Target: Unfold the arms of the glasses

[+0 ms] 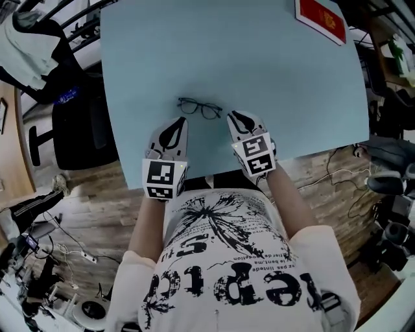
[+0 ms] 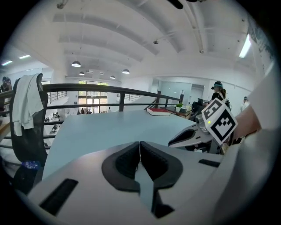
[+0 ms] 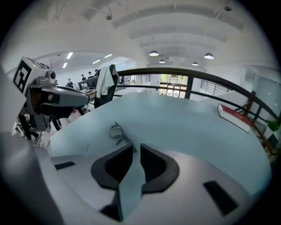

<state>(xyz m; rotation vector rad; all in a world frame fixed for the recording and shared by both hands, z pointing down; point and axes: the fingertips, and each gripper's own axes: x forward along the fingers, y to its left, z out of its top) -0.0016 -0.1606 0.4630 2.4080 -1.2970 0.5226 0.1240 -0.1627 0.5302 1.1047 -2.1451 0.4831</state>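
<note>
Two claws hover low over the near edge of a pale blue tabletop (image 1: 259, 71), side by side with their tips pointing away from the person. The left claw (image 2: 139, 147) has its dark pads pressed together and holds nothing. The right claw (image 3: 136, 148) stands a narrow slit apart, with only bare tabletop showing through the gap, so it too is empty.

The dark-rimmed glasses (image 1: 200, 108) lie flat on the tabletop just beyond the two sets of tips and between them, touching neither. In the right gripper view they sit just past that claw's left pad. How their arms are set is too small to tell.

Well away, at the far right corner, a red book (image 1: 321, 18) lies flat. Off the left edge stands a black chair (image 1: 71, 123) with a white garment (image 2: 25, 103) draped over its back.
</note>
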